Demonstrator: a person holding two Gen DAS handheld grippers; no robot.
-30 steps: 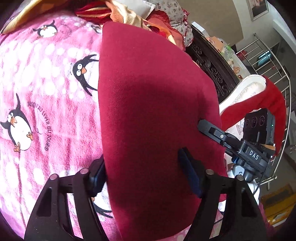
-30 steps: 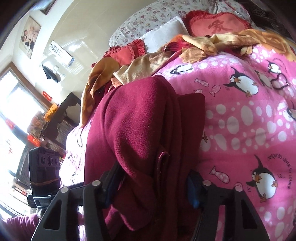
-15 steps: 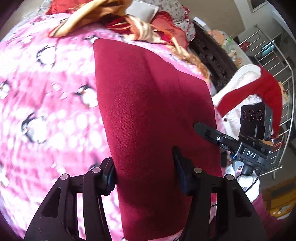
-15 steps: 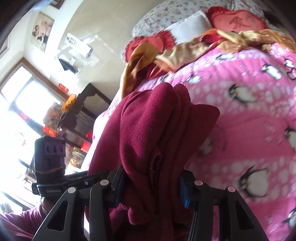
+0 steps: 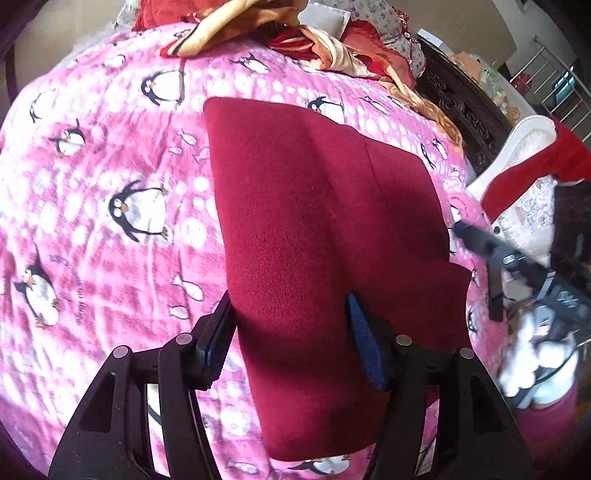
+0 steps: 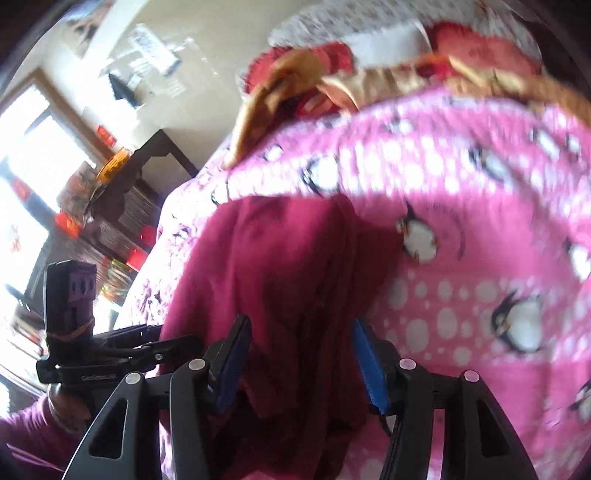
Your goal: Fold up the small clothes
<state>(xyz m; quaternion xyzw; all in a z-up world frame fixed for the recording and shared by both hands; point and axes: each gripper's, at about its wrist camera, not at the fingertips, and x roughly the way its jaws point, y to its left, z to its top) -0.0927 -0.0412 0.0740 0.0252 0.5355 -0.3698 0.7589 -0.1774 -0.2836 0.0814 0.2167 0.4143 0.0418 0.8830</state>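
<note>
Left wrist view: dark red garment (image 5: 317,229) spread flat over pink penguin blanket (image 5: 110,177), filling centre of frame from upper middle down to lower edge. Left gripper (image 5: 288,343) at bottom centre, jaws opening, garment's near edge between them; blue pad on right finger (image 5: 364,347) against the cloth, left finger at the cloth's left border. Cannot tell whether the pads press. Right gripper (image 5: 491,258) at right edge, blurred, just beside garment's right border. Heap of orange and red cloths (image 5: 295,33) along top.

Right wrist view: same garment (image 6: 280,280) bunched in folds at centre, lying on blanket (image 6: 480,229), which fills right half. Right gripper (image 6: 301,362) at bottom centre, jaws opening, thick folds between the blue pads. Left gripper (image 6: 166,341) at lower left, reaching under garment's left edge. Bright window (image 6: 33,147) at left.
</note>
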